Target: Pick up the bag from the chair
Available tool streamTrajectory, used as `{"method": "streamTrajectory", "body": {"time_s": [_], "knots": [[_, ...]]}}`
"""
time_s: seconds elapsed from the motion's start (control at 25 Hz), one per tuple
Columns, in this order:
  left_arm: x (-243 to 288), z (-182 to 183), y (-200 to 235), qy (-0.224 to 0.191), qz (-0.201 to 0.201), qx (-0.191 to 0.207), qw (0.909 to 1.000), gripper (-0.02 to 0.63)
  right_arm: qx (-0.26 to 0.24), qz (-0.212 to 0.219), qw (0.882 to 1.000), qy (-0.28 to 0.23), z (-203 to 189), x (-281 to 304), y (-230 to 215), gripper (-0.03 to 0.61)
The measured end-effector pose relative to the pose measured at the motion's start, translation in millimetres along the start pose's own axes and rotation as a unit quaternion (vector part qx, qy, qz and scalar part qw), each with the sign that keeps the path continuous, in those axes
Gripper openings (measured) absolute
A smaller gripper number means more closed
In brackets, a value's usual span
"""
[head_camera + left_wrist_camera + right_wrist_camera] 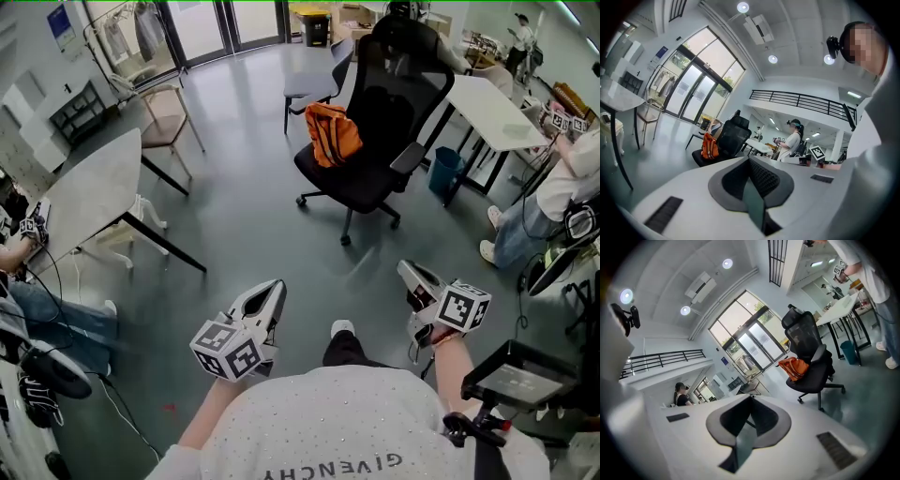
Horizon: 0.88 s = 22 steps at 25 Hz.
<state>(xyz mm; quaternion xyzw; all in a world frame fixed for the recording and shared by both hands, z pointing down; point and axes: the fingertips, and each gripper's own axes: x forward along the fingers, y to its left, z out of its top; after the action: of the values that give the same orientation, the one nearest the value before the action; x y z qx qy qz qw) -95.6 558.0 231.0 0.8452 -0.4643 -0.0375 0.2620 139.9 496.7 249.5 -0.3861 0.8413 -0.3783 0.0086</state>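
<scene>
While the approach step was in hand, the left gripper point(272, 289) and right gripper point(405, 270) stood well short of the office chair point(375, 178).
The orange bag point(332, 133) sat on the chair's seat, against its backrest. Both grippers had jaws together, nothing between them. The next move probably required nearing the chair and parting the jaws.

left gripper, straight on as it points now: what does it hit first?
Clear floor at first, then probably the black office chair, about at the seat beside the orange bag; depth is hard to judge.
</scene>
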Motion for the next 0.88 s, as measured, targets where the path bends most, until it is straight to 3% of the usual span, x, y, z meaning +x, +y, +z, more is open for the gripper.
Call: {"method": "streamTrajectory", "body": {"time_s": [0.12, 0.56, 0.72, 0.88], "knots": [[15.9, 8.3, 6.1, 0.008, -0.004, 0.005, 0.9999, 0.003, 0.000, 0.009, 1.000, 0.012, 17.4, 29.2, -13.7, 0.003], [103.0, 61.3, 80.6, -0.045, 0.085, -0.068, 0.9930, 0.003, -0.042, 0.038, 0.997, 0.061, 95.4, 127.2, -80.0, 0.003], [127.8, 67.2, 97.6, -0.056, 0.108, -0.050, 0.9913, 0.003, -0.046, 0.043, 0.996, 0.061, 113.5, 147.1, -103.9, 0.003], [134.4, 69.0, 113.0, -0.061, 0.131, -0.039, 0.9888, 0.003, -0.018, 0.042, 0.998, 0.050, 120.2, 161.8, -120.1, 0.003]]}}
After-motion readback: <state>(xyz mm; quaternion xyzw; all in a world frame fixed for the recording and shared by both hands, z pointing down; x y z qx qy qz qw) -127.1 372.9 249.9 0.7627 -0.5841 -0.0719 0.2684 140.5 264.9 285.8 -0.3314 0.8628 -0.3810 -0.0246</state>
